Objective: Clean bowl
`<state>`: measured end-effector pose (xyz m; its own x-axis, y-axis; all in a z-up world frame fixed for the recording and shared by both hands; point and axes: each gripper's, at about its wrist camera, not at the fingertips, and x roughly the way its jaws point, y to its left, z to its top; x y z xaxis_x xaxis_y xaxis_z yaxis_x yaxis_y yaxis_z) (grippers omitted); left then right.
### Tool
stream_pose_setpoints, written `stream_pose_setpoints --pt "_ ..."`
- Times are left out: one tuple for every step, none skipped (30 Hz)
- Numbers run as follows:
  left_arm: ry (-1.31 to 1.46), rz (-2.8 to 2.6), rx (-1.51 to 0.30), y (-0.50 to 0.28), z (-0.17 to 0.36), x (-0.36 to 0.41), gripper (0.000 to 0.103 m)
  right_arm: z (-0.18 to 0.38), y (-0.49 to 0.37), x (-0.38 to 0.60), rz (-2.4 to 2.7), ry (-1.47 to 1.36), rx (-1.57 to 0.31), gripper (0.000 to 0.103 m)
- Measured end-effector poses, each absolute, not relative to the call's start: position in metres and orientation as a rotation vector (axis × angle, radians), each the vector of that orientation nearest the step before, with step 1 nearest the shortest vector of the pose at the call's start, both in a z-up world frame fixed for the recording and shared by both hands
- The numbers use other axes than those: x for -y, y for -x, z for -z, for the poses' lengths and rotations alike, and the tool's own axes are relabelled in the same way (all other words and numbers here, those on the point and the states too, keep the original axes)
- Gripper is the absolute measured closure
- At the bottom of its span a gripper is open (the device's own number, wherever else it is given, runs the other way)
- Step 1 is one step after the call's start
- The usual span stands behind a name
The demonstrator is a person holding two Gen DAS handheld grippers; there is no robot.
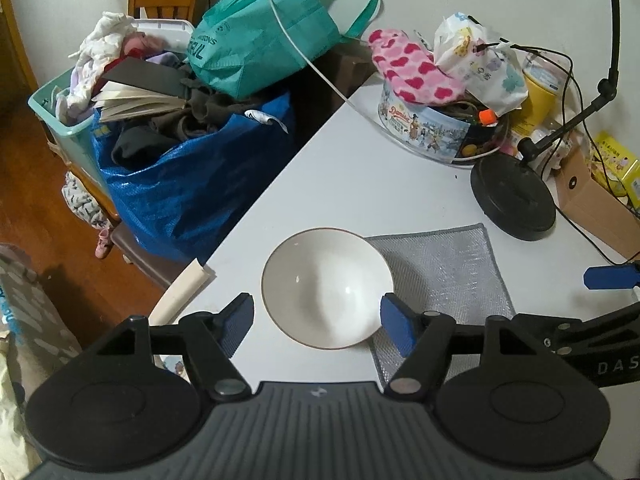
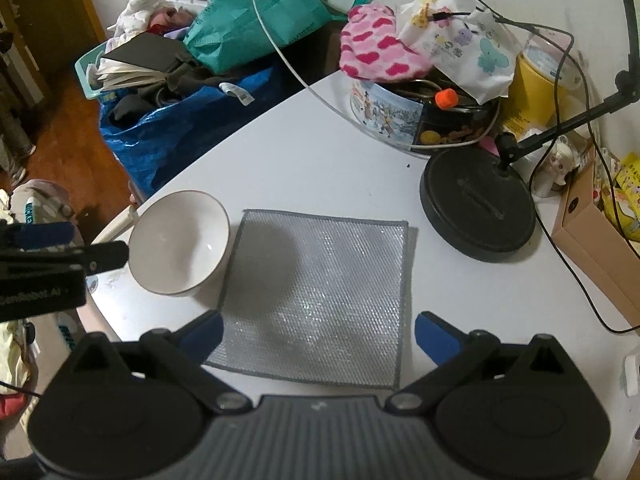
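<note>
White table [image 1: 352,184] occupies most of both views, with wooden floor [image 1: 24,184] to its left. Beside the table stands a blue bag [image 1: 192,184] stuffed with dark clothing and an open book, a teal tote [image 1: 260,36] resting on top. At the far table edge sits a round printed tin [image 1: 424,124] heaped with a pink heart-patterned cloth, a plastic bag and an orange-capped item. A black round stand base [image 1: 514,198] and a cardboard box [image 2: 596,236] lie to the right.

White bowl [image 1: 326,288], upright and apparently empty, stands near the table's left edge, its rim overlapping the left edge of a grey mesh cloth [image 2: 316,296] spread flat.

Left wrist view centres on the bowl and cuts off much of the cloth; right wrist view shows the full cloth and the bowl off to the side.

Left gripper [image 1: 320,322]: jaws apart, flanking the bowl's near side without pressing on it. Right gripper [image 2: 318,334]: jaws wide apart over the cloth's near portion, holding nothing.
</note>
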<state>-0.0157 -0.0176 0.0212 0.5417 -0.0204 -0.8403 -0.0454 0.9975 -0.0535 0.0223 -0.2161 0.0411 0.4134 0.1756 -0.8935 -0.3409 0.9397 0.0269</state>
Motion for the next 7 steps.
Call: stream_pose_setpoints --pt "0.073 -0.013 -0.999 0.0158 -0.0209 0.0176 0.034 -0.0416 -0.0222 0.2159 -0.329 0.168 -1.098 0.001" --pt "0.081 -0.007 -0.997 0.0164 -0.021 0.017 0.034 -0.042 -0.0221 0.2153 -0.33 0.17 -1.098 0.001" --pt "0.09 -0.004 -0.992 0.0172 -0.0214 0.0162 0.034 -0.0419 -0.0222 0.2149 -0.331 0.17 -1.099 0.001" --pt "0.097 -0.004 -0.984 0.0186 -0.022 0.0155 0.034 -0.0417 -0.0223 0.2146 -0.331 0.17 -1.1 0.001" --pt "0.098 -0.002 -0.979 0.0192 -0.0222 0.0152 0.034 -0.0414 -0.0225 0.2145 -0.332 0.17 -1.102 0.001" --pt "0.1 0.0 -0.975 0.0198 -0.0223 0.0149 0.034 -0.0411 -0.0228 0.2146 -0.333 0.17 -1.103 0.001" --pt "0.102 0.005 -0.976 0.0194 -0.022 0.0148 0.034 -0.0408 -0.023 0.2146 -0.334 0.17 -1.105 0.001"
